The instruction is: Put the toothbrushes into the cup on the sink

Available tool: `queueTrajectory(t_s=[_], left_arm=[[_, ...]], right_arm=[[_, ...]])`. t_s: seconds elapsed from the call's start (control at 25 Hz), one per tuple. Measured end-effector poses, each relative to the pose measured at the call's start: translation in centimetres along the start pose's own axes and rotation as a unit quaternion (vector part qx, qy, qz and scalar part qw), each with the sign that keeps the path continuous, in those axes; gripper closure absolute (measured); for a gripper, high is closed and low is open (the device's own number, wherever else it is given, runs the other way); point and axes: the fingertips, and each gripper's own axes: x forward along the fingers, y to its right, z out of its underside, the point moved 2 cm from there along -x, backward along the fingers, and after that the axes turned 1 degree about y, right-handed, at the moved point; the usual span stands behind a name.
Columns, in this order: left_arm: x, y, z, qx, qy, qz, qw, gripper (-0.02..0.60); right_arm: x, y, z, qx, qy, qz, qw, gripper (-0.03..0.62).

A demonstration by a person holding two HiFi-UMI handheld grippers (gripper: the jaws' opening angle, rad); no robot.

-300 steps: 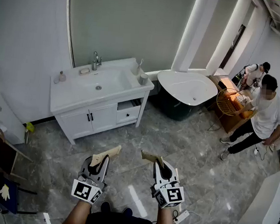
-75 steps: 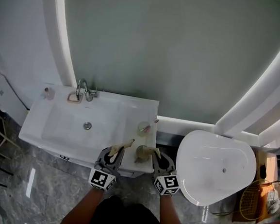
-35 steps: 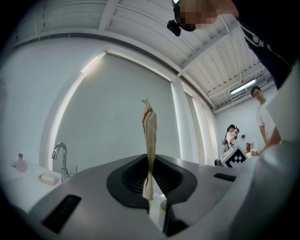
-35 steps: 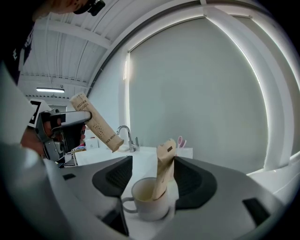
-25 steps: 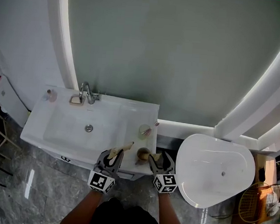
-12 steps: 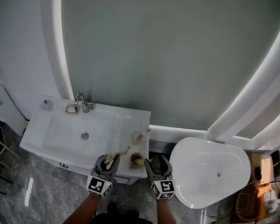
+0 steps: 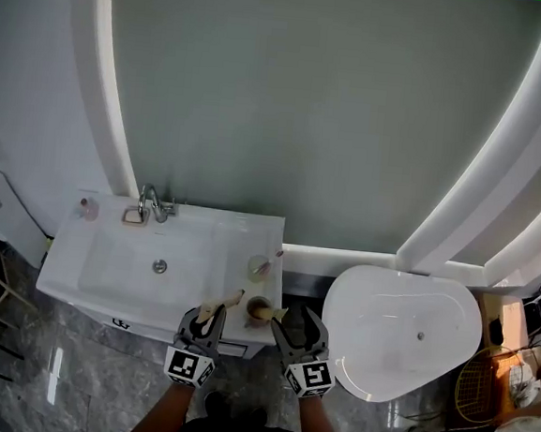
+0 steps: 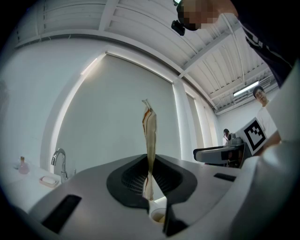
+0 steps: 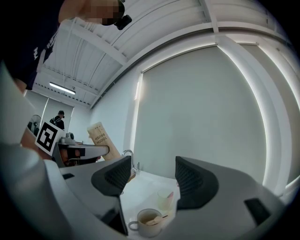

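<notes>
Left gripper [image 7: 212,312] pinches a toothbrush [image 7: 221,303] near the cup [image 7: 259,308] at the sink's [image 7: 202,242] front-right corner; right gripper [image 7: 292,319] spread, empty; next, it likely needs lowering in.

I see a white oval freestanding bathtub [image 7: 386,313] on the grey marble floor [image 7: 13,367] at right, with a round gold wire basket [image 7: 474,388] near its right end. At upper left a curved chrome tap [image 7: 149,202] stands just beside a small soap dish [image 7: 131,217], and a little pink bottle [image 7: 87,208] is further left.
</notes>
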Motion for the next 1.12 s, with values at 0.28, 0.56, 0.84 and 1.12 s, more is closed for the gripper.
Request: queueTrajectory(t_s=[0.28,0.56,0.84,1.12], left_arm=[[0.2,-0.1,0.0,-0.003,-0.001,-0.007,1.0,0.535],[0.1,-0.3,0.1,-0.001,-0.002,-0.01,1.0,0.535],[0.1,0.2,0.2,0.0,-0.002,-0.008,1.0,0.535],[0.8,0.7,0.6,0.0,-0.001,0.0,1.0,0.535]], right_arm=[[0.0,0.5,0.0,0.008,0.005,0.007,1.0,0.308],[-0.4,0.6,-0.6,-0.008,0.016,0.017,1.0,0.537],[-1.0,0.5,-0.6,-0.006,0.018,0.01,1.0,0.566],[-1.3,0.7,-0.1,-0.003,0.019,0.006,1.0,0.566]])
